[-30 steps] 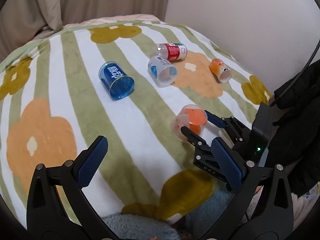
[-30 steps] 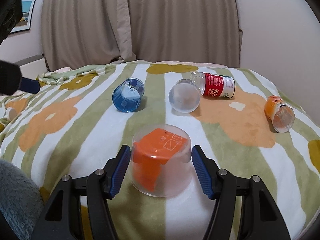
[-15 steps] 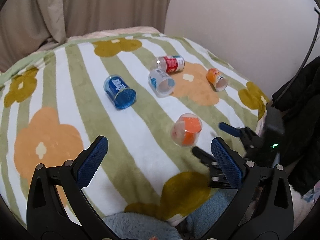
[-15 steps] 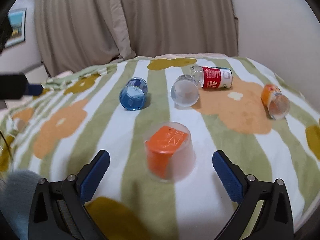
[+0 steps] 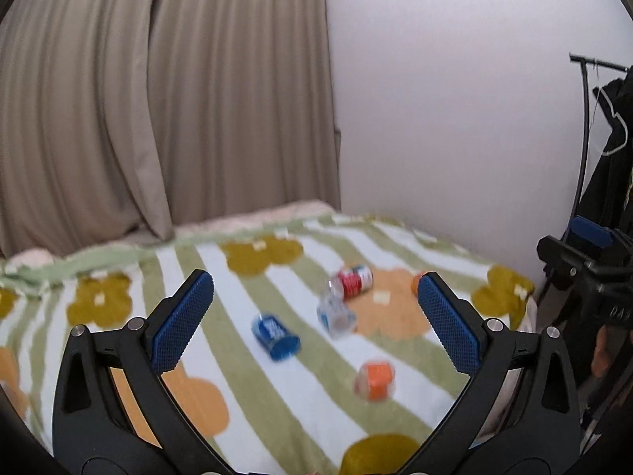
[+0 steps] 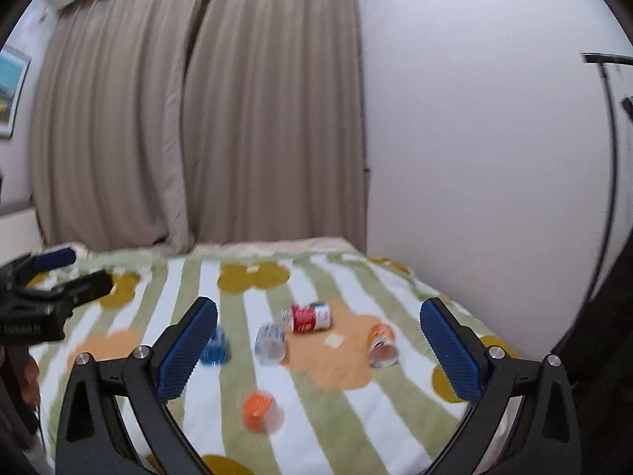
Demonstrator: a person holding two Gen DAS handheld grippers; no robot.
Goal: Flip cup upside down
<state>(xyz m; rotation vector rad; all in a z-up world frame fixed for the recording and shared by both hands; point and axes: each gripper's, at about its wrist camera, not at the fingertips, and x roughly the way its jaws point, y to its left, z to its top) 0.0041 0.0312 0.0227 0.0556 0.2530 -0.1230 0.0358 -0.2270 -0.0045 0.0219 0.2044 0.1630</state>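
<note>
Both grippers have their fingers spread wide and hold nothing: the left gripper [image 5: 314, 318] and the right gripper [image 6: 318, 350] hang above the bed [image 5: 221, 277], well apart from everything on it. On the striped blanket [image 6: 190, 289] the cup [image 6: 262, 412] with the orange inside stands mouth down, near the front edge. Behind it a blue cup [image 5: 275, 336] and a clear cup [image 6: 270, 342] lie on their sides, and a bottle [image 6: 311, 316] with a red label lies just beside the clear one. An orange cup [image 6: 381, 341] lies further right. Beige curtains [image 6: 190, 118] hang behind the bed. Both views are blurred.
</note>
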